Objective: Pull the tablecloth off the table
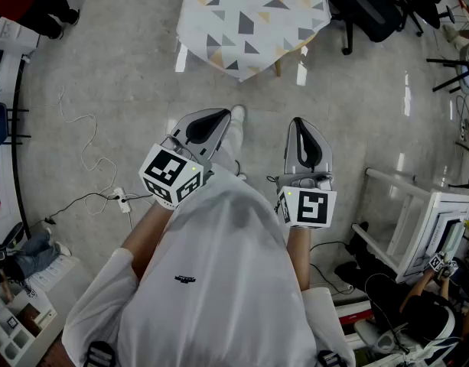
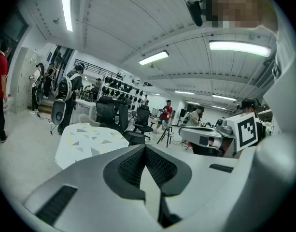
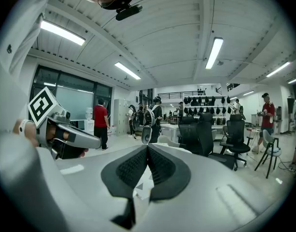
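Tablecloth [image 1: 253, 17], triangle-patterned, drapes the table [image 1: 279, 69] at top centre of head view, well apart from both grippers. Left gripper [image 1: 219, 117] and right gripper [image 1: 299, 125]: fingers clenched, nothing between them. Judgement: step closer, open both, pinch the near hanging corner, then pull low and steady.

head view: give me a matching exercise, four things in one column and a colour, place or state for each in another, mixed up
Column one
1. tablecloth
2. left gripper
3. office chair
4. cable

Column two
A. fingers shut, nothing held
B. black, at the top right
C. white with grey and yellow triangles
D. lying loose on the floor at the left

Pairs: 1-C, 2-A, 3-B, 4-D
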A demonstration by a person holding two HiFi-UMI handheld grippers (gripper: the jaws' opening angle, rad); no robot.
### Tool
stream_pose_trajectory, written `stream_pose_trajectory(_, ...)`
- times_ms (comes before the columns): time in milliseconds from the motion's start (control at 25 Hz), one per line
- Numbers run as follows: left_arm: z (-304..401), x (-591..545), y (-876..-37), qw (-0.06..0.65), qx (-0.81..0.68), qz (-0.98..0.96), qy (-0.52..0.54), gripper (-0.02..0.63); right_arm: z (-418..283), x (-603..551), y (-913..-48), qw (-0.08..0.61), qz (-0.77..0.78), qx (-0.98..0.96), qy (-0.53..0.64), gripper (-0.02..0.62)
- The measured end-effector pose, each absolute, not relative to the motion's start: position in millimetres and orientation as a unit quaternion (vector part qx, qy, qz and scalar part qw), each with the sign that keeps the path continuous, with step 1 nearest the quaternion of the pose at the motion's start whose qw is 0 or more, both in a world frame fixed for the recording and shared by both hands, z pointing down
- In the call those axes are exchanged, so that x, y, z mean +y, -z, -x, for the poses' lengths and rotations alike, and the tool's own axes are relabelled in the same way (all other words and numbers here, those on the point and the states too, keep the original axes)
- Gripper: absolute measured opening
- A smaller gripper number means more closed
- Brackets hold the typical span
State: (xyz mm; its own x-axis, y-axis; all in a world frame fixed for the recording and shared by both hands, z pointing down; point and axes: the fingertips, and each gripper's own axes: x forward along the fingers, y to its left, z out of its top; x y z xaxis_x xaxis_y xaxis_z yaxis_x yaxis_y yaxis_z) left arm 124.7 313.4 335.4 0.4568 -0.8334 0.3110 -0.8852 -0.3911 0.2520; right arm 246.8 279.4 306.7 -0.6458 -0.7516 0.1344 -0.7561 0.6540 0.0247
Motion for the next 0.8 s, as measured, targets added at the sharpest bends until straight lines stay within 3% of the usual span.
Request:
stream_pose_trajectory(480,-139,429,-308,0.182,-0.526,-0.828,-0.064,0.006,-252,397,-293,0.047,-0.415,-0.907,-0.042,0.012)
stream_pose_trajectory(800,-84,443,-310,0.189,-0.520,-0.831,-0.061,0.006,-217,404,-305,0.043,-0.437,-0.896,-0.063,0.012)
